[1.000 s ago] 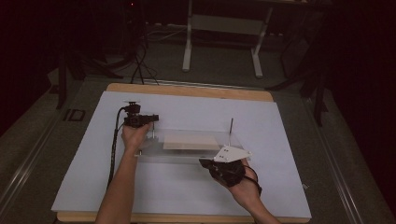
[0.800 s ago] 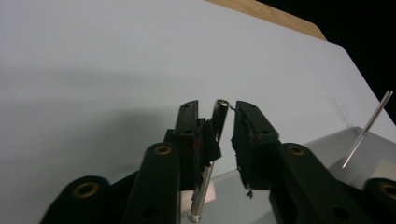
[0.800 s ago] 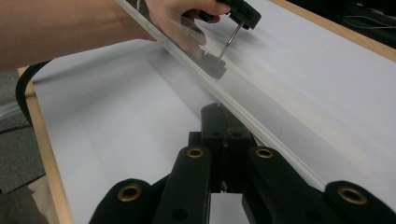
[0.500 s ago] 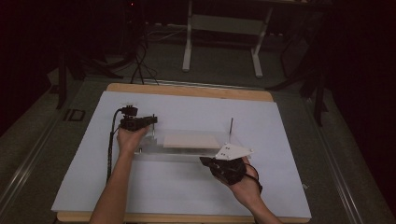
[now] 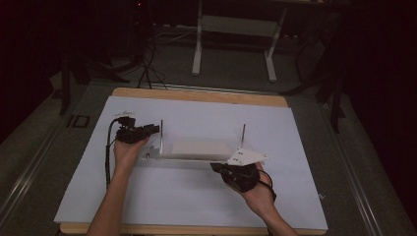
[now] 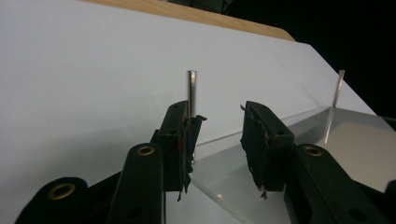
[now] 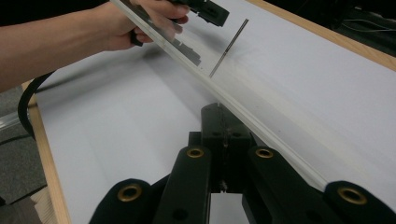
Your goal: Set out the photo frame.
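Little has moved since a second ago: your left tool (image 6: 217,140) stays spread beside the near pin (image 6: 192,105), your right tool (image 7: 223,140) clenched at the clear plate's (image 5: 162,160) edge mid-table. Next, likely close on that pin.

A white sheet (image 5: 305,142) covers a wooden tabletop (image 5: 196,95), whose bare edge shows along the far side and at the near corners. Beyond the table, a white two-legged stand (image 5: 233,29) rests on grey floor, with black cables (image 5: 147,69) trailing to its left. Dark surroundings frame both sides.
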A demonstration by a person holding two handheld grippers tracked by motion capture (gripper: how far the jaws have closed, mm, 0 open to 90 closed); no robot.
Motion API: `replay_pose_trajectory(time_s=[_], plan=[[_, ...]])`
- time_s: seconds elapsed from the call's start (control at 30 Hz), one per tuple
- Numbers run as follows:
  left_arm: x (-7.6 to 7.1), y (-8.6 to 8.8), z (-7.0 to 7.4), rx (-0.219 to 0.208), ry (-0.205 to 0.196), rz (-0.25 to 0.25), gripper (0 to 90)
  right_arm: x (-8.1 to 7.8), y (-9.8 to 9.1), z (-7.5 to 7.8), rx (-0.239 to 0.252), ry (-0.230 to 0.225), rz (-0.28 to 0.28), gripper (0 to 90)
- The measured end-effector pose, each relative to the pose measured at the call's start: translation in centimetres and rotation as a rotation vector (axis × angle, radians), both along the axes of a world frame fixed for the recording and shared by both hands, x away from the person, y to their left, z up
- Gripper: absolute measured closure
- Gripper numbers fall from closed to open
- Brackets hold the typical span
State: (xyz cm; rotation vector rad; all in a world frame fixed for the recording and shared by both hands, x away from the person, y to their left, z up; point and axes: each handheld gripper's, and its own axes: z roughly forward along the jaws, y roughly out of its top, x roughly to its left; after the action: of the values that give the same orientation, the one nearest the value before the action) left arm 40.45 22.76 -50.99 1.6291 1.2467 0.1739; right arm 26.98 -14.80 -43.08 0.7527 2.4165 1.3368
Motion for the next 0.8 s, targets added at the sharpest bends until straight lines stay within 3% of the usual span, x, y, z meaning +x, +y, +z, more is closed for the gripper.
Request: replay_pose_trajectory(time_s=[0.07,0.27,0.57,0.8], plan=[[-0.5,-0.1,0.3,0.022,-0.015,-0.006,60.1,0.0,0.0,0.0,0.0,0.002,0.0,90.0],[-2.0,0.0,0.8,0.037,-0.043,-0.021,59.0,0.1,0.0,0.1,0.003,0.002,0.0,90.0],[-4.1,0.4,1.5,0.031,-0.097,-0.049,57.6,0.3,0.0,0.3,0.007,0.001,-0.006,90.0],[-5.3,0.8,1.6,0.075,-0.12,-0.054,57.6,0.5,0.0,0.5,0.009,0.001,-0.008,90.0]])
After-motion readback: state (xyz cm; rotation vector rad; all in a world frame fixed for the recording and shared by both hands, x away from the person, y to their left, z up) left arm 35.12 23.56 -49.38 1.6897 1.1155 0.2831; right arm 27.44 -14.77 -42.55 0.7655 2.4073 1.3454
